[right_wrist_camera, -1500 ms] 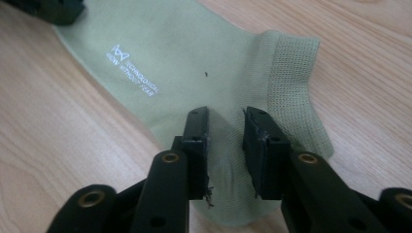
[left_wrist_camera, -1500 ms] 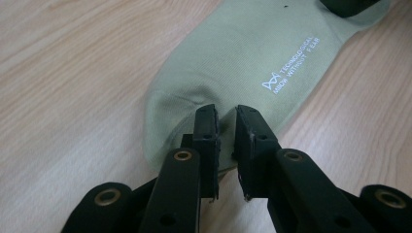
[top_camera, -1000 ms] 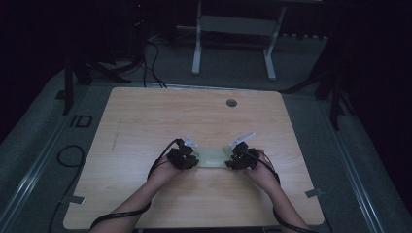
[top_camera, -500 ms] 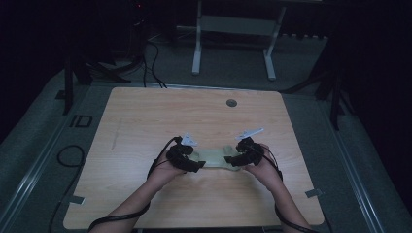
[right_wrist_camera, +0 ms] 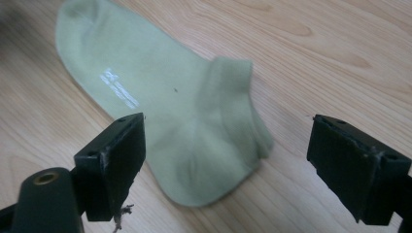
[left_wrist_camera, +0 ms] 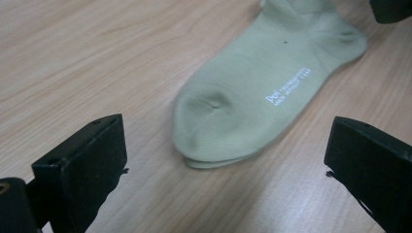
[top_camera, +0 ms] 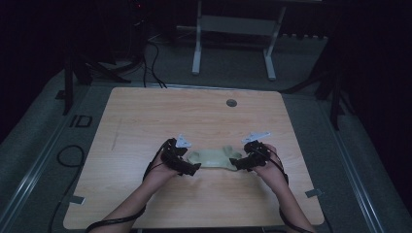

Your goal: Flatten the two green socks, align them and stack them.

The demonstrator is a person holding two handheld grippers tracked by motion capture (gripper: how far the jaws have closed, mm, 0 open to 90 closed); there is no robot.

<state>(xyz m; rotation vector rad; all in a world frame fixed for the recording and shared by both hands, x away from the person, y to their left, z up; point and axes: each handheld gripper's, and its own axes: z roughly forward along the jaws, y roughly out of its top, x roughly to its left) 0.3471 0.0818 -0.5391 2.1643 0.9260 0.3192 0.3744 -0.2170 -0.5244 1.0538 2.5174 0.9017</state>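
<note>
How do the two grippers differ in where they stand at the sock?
The left gripper faces the sock's rounded toe end; the right gripper faces its cuff and heel end. The left jaws clear the fabric; one right jaw overlaps it. Both are open.

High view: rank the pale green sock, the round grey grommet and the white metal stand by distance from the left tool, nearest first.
1. Pale green sock: just right of the left tool, between both tools.
2. Round grey grommet: near the table's far edge.
3. White metal stand: on the floor beyond the table.
</note>
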